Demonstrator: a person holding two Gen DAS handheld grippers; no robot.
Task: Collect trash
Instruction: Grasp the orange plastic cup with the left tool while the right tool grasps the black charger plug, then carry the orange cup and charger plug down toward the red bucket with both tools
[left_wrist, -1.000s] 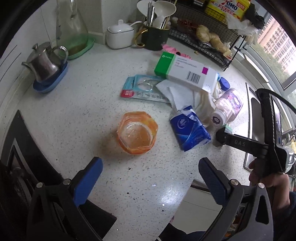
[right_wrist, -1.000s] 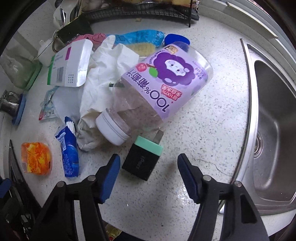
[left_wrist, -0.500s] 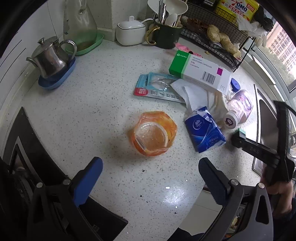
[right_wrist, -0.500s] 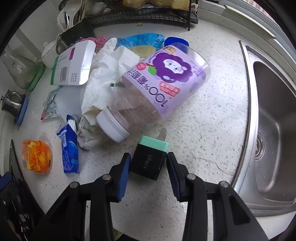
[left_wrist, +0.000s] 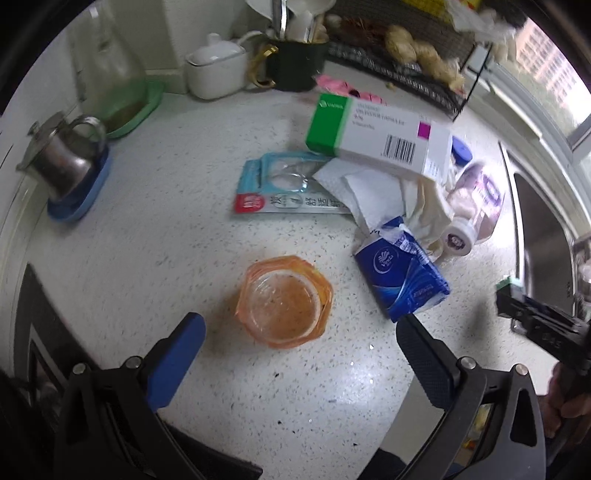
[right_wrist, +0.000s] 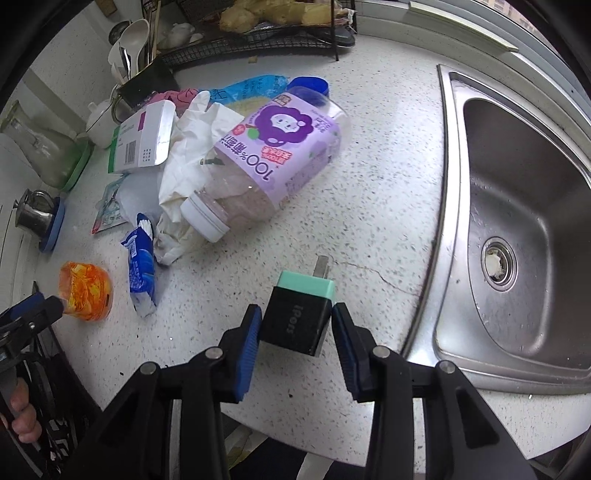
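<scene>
My right gripper (right_wrist: 297, 326) is shut on a black charger plug with a mint-green end (right_wrist: 301, 312) and holds it above the counter near the sink. My left gripper (left_wrist: 301, 341) is open and empty, just in front of an orange plastic cup (left_wrist: 284, 301). A blue tissue pack (left_wrist: 400, 277), a purple-labelled clear bottle (right_wrist: 266, 162) on its side, crumpled white paper (right_wrist: 188, 147), a green-and-white medicine box (left_wrist: 376, 136) and a blister pack (left_wrist: 284, 188) lie in a pile on the counter.
A steel sink (right_wrist: 517, 229) is to the right. A steel teapot on a blue saucer (left_wrist: 62, 162), a glass jug (left_wrist: 110, 77), a white pot (left_wrist: 218, 74), a utensil mug (left_wrist: 291, 62) and a wire rack (left_wrist: 406, 62) stand along the back.
My right gripper shut on the charger plug and lifted it off the counter, drawing back from the bottle. My left gripper moved closer to the orange cup.
</scene>
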